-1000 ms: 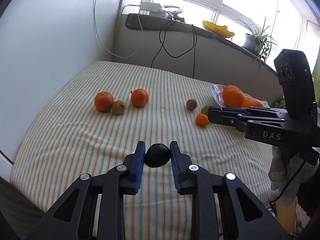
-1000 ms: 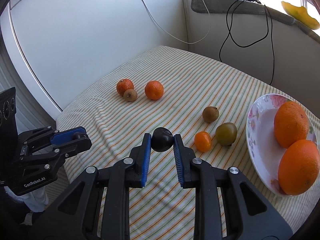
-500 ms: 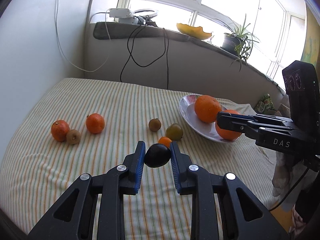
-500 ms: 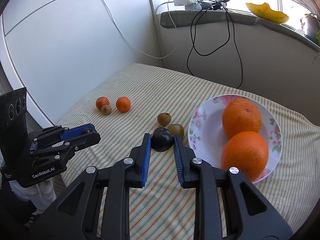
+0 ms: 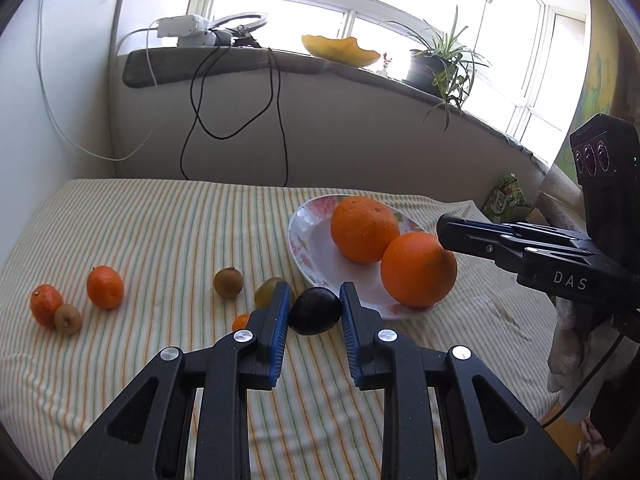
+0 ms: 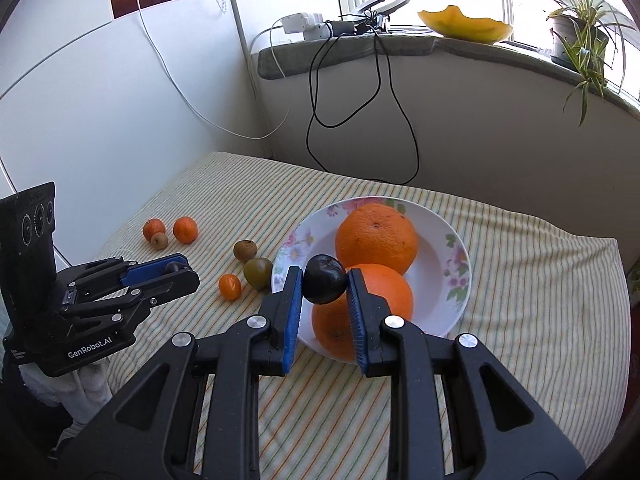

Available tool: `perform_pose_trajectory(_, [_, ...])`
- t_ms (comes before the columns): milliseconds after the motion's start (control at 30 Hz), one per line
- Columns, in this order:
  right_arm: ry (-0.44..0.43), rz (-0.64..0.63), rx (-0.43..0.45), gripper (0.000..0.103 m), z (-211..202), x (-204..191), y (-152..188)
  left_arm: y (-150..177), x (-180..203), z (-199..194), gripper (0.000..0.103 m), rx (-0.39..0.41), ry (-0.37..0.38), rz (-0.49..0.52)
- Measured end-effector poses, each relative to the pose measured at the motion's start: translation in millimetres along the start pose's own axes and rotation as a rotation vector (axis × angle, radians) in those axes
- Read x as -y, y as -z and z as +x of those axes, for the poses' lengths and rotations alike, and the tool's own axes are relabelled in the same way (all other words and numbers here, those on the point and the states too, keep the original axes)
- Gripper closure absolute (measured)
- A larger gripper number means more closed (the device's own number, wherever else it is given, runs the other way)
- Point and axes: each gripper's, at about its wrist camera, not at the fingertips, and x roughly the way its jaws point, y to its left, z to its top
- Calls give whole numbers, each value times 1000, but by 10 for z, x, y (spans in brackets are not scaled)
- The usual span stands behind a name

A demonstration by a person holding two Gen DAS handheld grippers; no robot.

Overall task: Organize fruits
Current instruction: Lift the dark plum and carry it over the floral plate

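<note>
A dark plum (image 5: 315, 311) sits clamped between the blue pads of the left hand-held gripper (image 5: 314, 312), held in the air just short of the near rim of the flowered plate (image 5: 308, 236). A second dark plum (image 6: 323, 279) is clenched the same way in the right hand-held gripper (image 6: 322, 285), and in that view it hangs over the plate's near left edge, in front of the two big oranges (image 6: 375, 239) that lie touching each other in the plate. Both tools tilt downward toward the striped cloth on the tabletop (image 5: 168, 224), fingers forward, each pair of jaws drawn in tight on its fruit. From the left camera the right tool reaches in from the right side, its tip just beside the nearer orange (image 5: 418, 269). From the right camera the left tool juts in from the left, low over the cloth, with the plum showing as a dark knob between its blue pads. Left of the plate lie a greenish fruit (image 6: 258, 273), a small mandarin (image 6: 229, 286) and a kiwi (image 6: 245, 250) close together; well apart, toward the wall, two mandarins (image 6: 185, 229) and another kiwi (image 6: 159, 240) form a cluster. No hand or sleeve can be made out.
</note>
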Motion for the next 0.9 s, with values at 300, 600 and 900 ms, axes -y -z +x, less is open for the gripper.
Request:
perform_pose_trajectory(300, [38, 43, -3, 80, 26, 316, -24, -123, 140, 223, 80, -17, 20, 32])
perform_pose_trajectory(600, [60, 92, -24, 80, 183, 616, -20, -177, 234, 392, 80, -35, 27, 52])
perform_pose_trajectory(900, [60, 113, -41, 80, 319, 733, -17, -221, 276, 462, 80, -43, 25, 74])
